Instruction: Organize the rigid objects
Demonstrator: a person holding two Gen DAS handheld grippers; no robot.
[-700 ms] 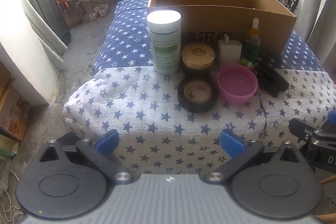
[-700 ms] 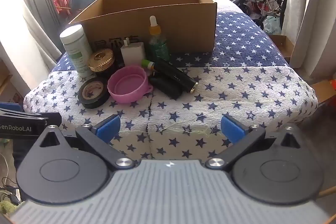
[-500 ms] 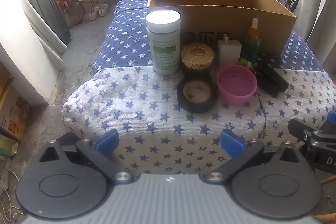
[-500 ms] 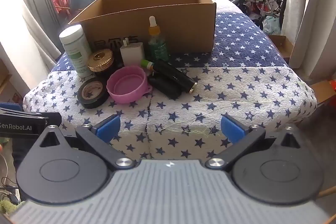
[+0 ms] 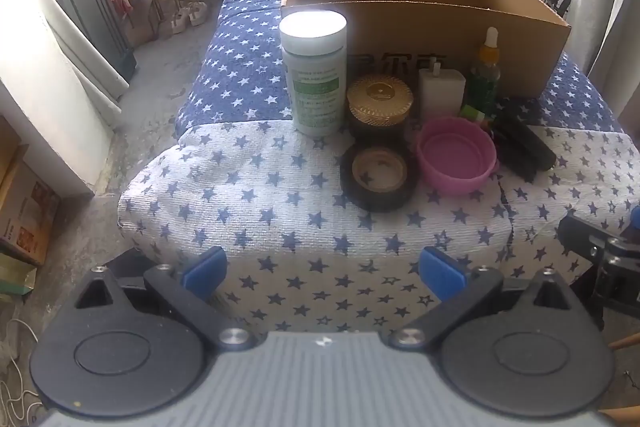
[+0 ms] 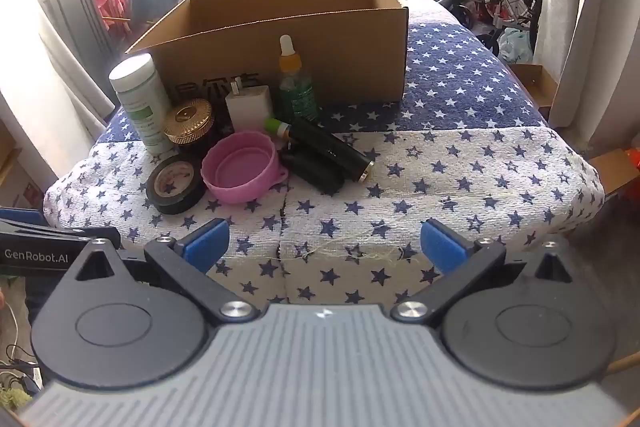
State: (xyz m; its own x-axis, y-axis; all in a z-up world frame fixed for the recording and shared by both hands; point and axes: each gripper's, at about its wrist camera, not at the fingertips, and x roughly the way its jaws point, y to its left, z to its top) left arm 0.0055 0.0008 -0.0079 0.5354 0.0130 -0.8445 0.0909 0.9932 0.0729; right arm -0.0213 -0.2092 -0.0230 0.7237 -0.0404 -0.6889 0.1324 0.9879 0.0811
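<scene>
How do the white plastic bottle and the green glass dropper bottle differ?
The white plastic bottle with the green label is wide with a flat lid; the green glass dropper bottle is slimmer with a narrow white dropper tip. The white bottle stands at the row's left end, the dropper bottle further right, beside the white charger. Both stand upright before the cardboard box.

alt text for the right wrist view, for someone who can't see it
The open right gripper, holding nothing, hovers before a star-patterned cloth. On the cloth, a cluster stands in front of an open cardboard box: a white bottle, a gold-lidded jar, a roll of black tape, a pink bowl, a white charger, a dropper bottle and two black cylinders. The left gripper's finger shows at left.
</scene>
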